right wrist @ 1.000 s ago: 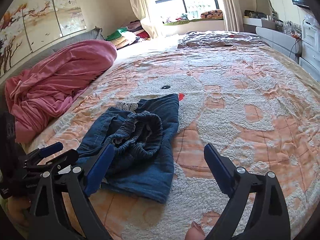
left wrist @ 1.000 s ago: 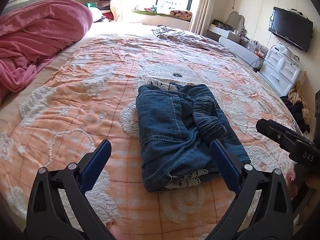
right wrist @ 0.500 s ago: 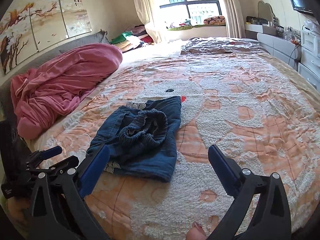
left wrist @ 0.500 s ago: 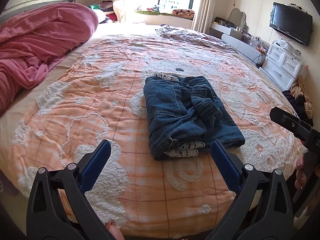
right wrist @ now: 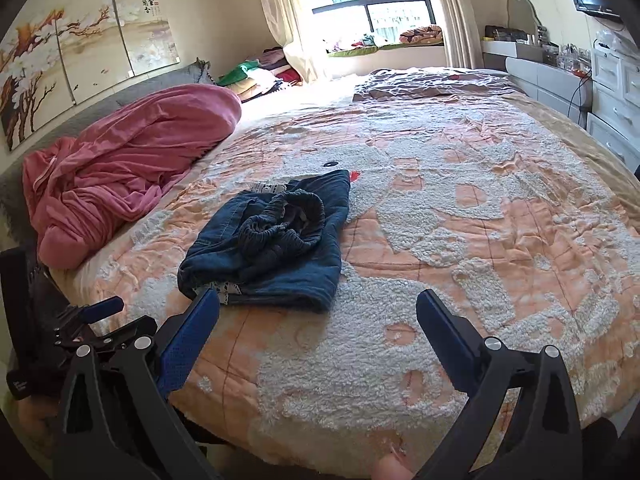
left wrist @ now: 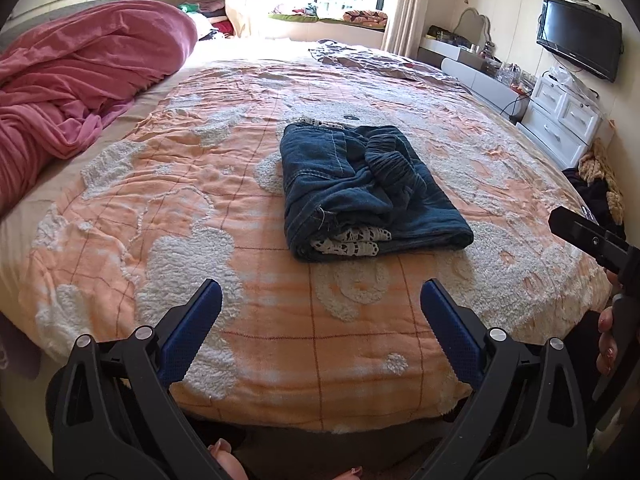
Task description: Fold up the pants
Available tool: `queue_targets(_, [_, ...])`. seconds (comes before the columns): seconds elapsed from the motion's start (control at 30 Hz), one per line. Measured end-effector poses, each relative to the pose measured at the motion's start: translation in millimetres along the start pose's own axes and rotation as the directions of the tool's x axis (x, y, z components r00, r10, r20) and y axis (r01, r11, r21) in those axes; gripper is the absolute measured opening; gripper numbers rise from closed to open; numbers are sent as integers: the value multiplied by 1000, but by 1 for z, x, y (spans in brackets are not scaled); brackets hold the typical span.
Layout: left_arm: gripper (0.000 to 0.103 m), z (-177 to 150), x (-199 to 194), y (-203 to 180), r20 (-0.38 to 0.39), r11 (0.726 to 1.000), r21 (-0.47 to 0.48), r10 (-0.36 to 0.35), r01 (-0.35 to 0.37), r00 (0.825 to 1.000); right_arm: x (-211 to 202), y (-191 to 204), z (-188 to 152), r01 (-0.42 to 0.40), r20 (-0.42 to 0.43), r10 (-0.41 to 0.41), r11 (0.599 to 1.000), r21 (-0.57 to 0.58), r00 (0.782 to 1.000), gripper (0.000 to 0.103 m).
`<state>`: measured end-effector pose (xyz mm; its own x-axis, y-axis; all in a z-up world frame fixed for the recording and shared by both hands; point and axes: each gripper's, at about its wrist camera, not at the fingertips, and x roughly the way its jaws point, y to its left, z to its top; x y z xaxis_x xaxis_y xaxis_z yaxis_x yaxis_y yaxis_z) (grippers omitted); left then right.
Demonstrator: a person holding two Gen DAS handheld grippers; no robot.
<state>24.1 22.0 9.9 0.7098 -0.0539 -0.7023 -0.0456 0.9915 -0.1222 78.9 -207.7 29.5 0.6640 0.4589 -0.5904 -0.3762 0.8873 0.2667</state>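
The blue denim pants (left wrist: 360, 188) lie folded into a compact bundle on the orange-and-white bedspread (left wrist: 160, 200), with the elastic waistband on top and white lace trim showing at the near edge. They also show in the right wrist view (right wrist: 276, 244). My left gripper (left wrist: 318, 312) is open and empty, held back over the bed's near edge, well short of the pants. My right gripper (right wrist: 318, 320) is open and empty, also back from the pants and to their right. The left gripper shows at the left of the right wrist view (right wrist: 96, 320).
A pink blanket (left wrist: 80, 80) is heaped at the bed's left side. A grey-purple sheet (left wrist: 380, 60) lies at the far end. White drawers (left wrist: 568, 120) and a wall TV (left wrist: 576, 36) stand to the right. Clothes are piled by the window (right wrist: 260, 76).
Both grippers have pulled back from the folded pants toward the bed's near edge. The pants now lie farther away and have not moved on the bed.
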Motion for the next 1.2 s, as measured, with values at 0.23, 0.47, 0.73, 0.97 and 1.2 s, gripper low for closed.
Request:
queue_targets(0.23, [93, -20, 3, 4, -23, 1000, 0, 6, -6, 1000, -5, -15, -20, 18, -12, -18, 1000, 13, 1000, 98])
queue_targets(0.47, [93, -30, 5, 4, -29, 1000, -6, 6, -6, 1000, -2, -21, -36, 21, -32, -21, 1000, 14, 999, 98])
queue_targets(0.73, [93, -33, 10, 3, -42, 1000, -13, 10, -10, 999, 5, -16, -41, 22, -45, -23, 1000, -11, 999, 98])
queue_targets(0.97, [93, -33, 12, 3, -45, 1000, -20, 13, -13, 999, 8, -16, -43, 24, -54, -24, 1000, -3, 998, 98])
queue_targets(1.2, [93, -33, 10, 3, -45, 999, -23, 22, -23, 999, 8, -15, -43, 27, -57, -27, 1000, -6, 998, 98])
